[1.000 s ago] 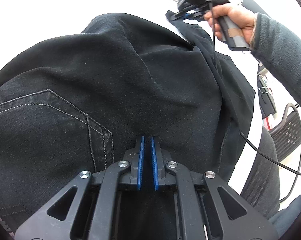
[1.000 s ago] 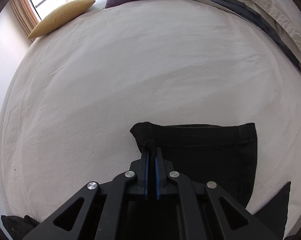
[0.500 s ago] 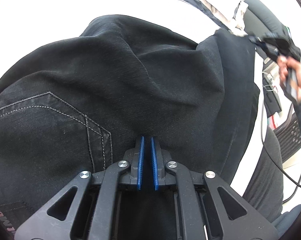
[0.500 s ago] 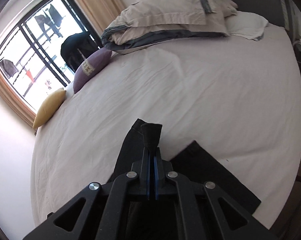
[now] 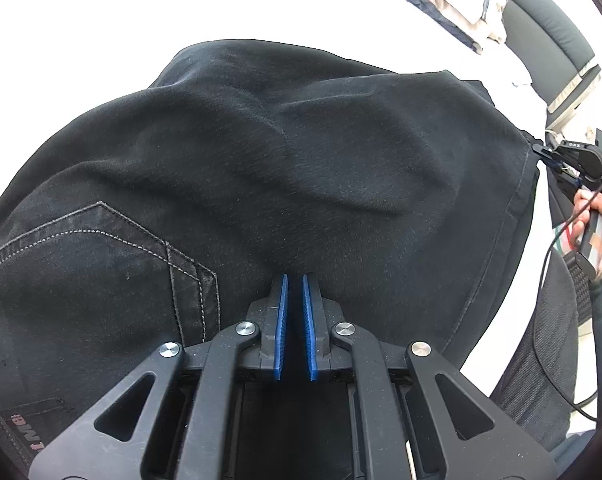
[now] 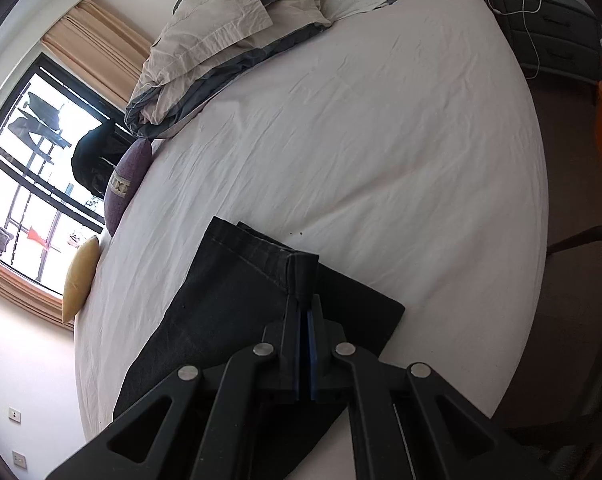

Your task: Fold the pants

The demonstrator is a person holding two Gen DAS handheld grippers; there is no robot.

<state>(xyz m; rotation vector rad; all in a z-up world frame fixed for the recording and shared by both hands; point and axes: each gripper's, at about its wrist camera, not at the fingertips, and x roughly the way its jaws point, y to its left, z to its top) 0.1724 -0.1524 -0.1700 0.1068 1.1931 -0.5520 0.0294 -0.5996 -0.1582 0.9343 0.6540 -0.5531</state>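
Observation:
Black jeans (image 5: 261, 168) lie on the white bed and fill the left wrist view, with a stitched back pocket (image 5: 93, 280) at lower left. My left gripper (image 5: 295, 280) rests on the jeans near the seat, its blue pads nearly together with a narrow gap; no cloth shows between them. My right gripper (image 6: 304, 304) is shut on the hem of a pant leg (image 6: 301, 272) and holds it over the bed. It also shows in the left wrist view (image 5: 573, 160) at the far right, pulling the leg taut.
A crumpled duvet and pillows (image 6: 237, 24) lie at the head of the bed. A purple cushion (image 6: 125, 184) and a yellow cushion (image 6: 79, 276) sit by the window. A dark nightstand (image 6: 549, 32) and a chair arm (image 6: 581, 240) stand beside the bed.
My right gripper has carried the pant leg hem from far across the bed toward the right edge, dragging the leg over. The left gripper has stayed on the jeans.

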